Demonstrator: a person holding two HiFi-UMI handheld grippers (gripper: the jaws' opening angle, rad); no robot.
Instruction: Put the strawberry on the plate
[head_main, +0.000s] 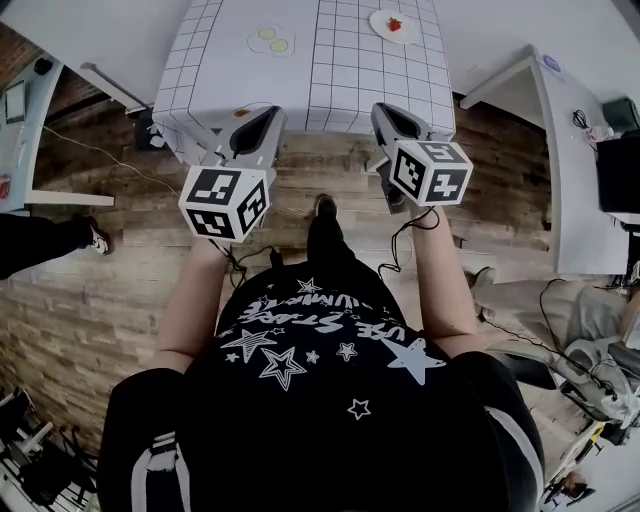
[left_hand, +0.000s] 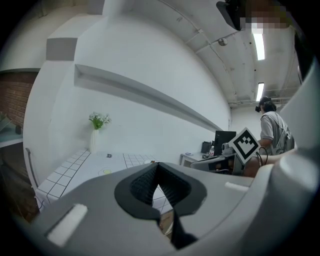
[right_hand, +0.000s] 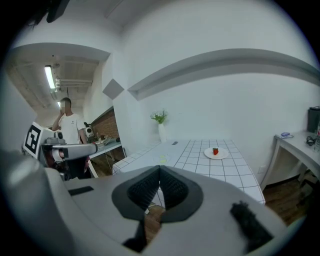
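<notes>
Your strawberry (head_main: 394, 24) already sits on the plate (head_main: 381, 18) at the far right of the worktop (head_main: 340, 75), straight ahead of your right gripper (head_main: 386, 110), and both it and your left gripper (head_main: 271, 113) are closed tight, holding nothing.

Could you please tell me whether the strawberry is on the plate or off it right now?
On it: the strawberry sits in the middle of the white plate, far across the tiled table.
</notes>
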